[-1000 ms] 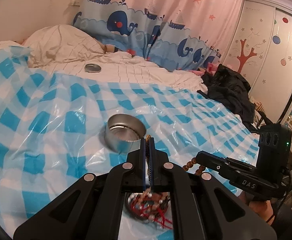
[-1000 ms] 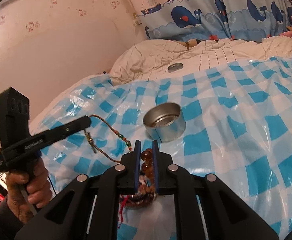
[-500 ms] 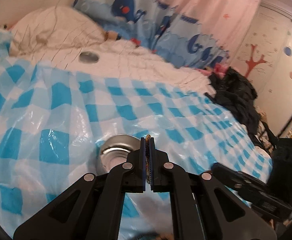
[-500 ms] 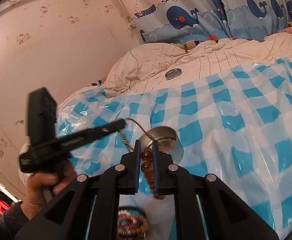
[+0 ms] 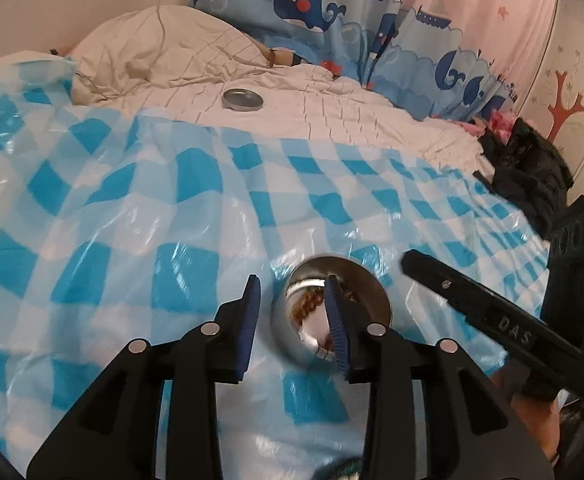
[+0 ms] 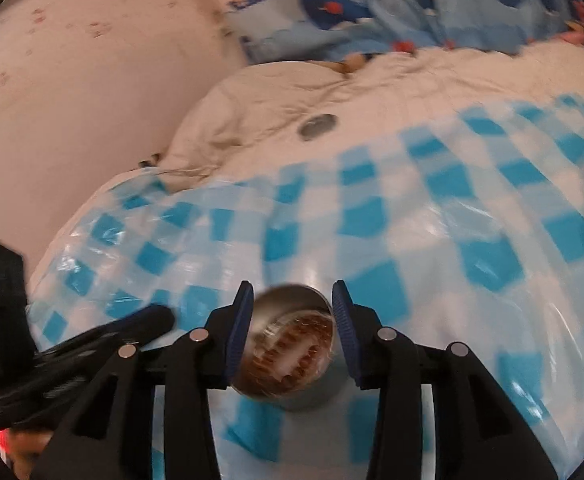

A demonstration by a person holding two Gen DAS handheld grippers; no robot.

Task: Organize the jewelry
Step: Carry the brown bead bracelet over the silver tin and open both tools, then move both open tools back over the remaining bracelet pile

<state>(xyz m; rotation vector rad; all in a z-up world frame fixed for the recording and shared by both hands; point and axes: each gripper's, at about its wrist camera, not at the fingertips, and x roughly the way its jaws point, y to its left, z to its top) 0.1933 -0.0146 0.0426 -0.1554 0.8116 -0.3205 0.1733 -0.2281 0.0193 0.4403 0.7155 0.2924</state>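
A round silver tin [image 5: 365,280] stands on the blue-and-white checked plastic sheet [image 5: 132,240]. Brown bead bracelets [image 5: 305,308] lie inside it; they also show, blurred, in the right wrist view [image 6: 292,344] inside the tin [image 6: 292,294]. My left gripper [image 5: 292,300] is open and empty just above the tin's near-left rim. My right gripper [image 6: 292,304] is open and empty directly over the tin; it also shows in the left wrist view [image 5: 407,258] at the tin's right.
The tin's lid [image 5: 242,99] lies on the cream quilt [image 5: 331,112] beyond the sheet; it also shows in the right wrist view [image 6: 317,125]. A whale-print curtain [image 5: 311,12] hangs behind. Dark clothing [image 5: 531,168] lies at the right edge.
Both grippers moved over the tin and opened. The thin beaded cord from the left and the amber bead bracelet from the right dropped into the tin.
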